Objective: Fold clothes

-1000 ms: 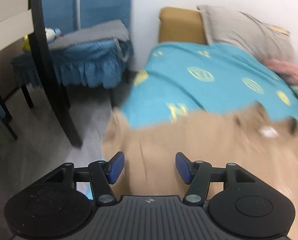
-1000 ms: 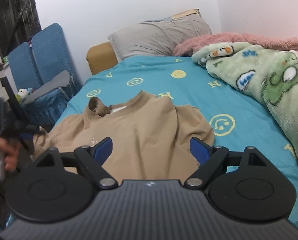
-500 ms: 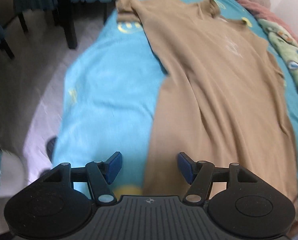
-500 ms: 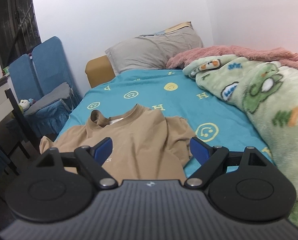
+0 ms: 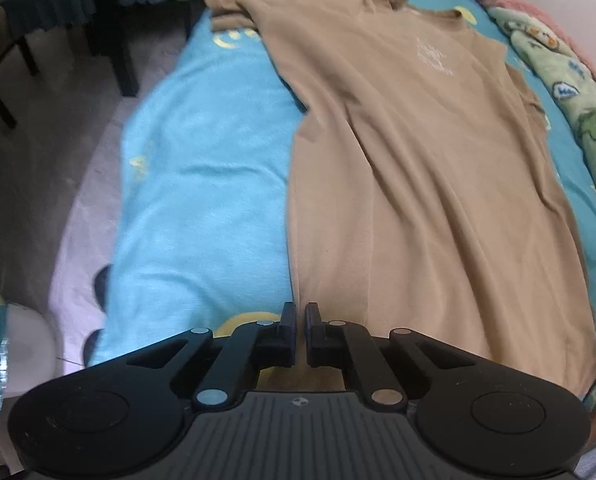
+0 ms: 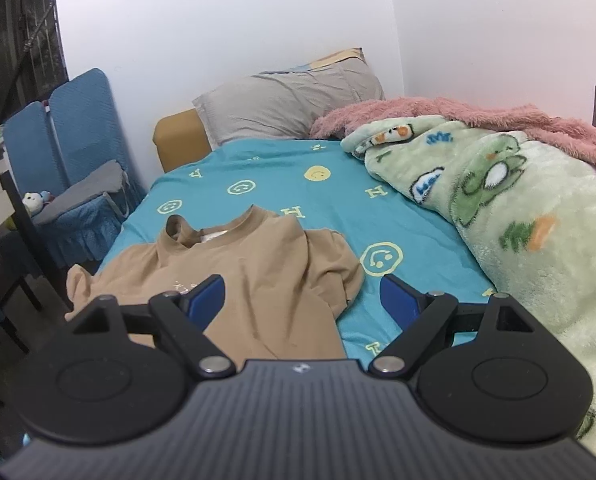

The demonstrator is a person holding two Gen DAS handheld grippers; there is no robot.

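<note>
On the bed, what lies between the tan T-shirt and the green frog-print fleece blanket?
Only bare teal smiley-print bedsheet separates the tan T-shirt from the green frog-print fleece blanket, seen in the right wrist view.

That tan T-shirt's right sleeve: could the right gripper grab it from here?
Probably yes. The right gripper is open, and the sleeve lies uncovered on the teal bedsheet just ahead of it.

**A small bedroom with white walls**

Plain white walls [image 6: 226,20] meet in a corner behind a bed with a teal smiley-print sheet [image 6: 338,200]. A grey pillow [image 6: 290,104] leans on a tan headboard [image 6: 178,140]. Blue fabric-covered chairs [image 6: 82,120] stand beside the bed on a grey floor [image 5: 50,152].
</note>
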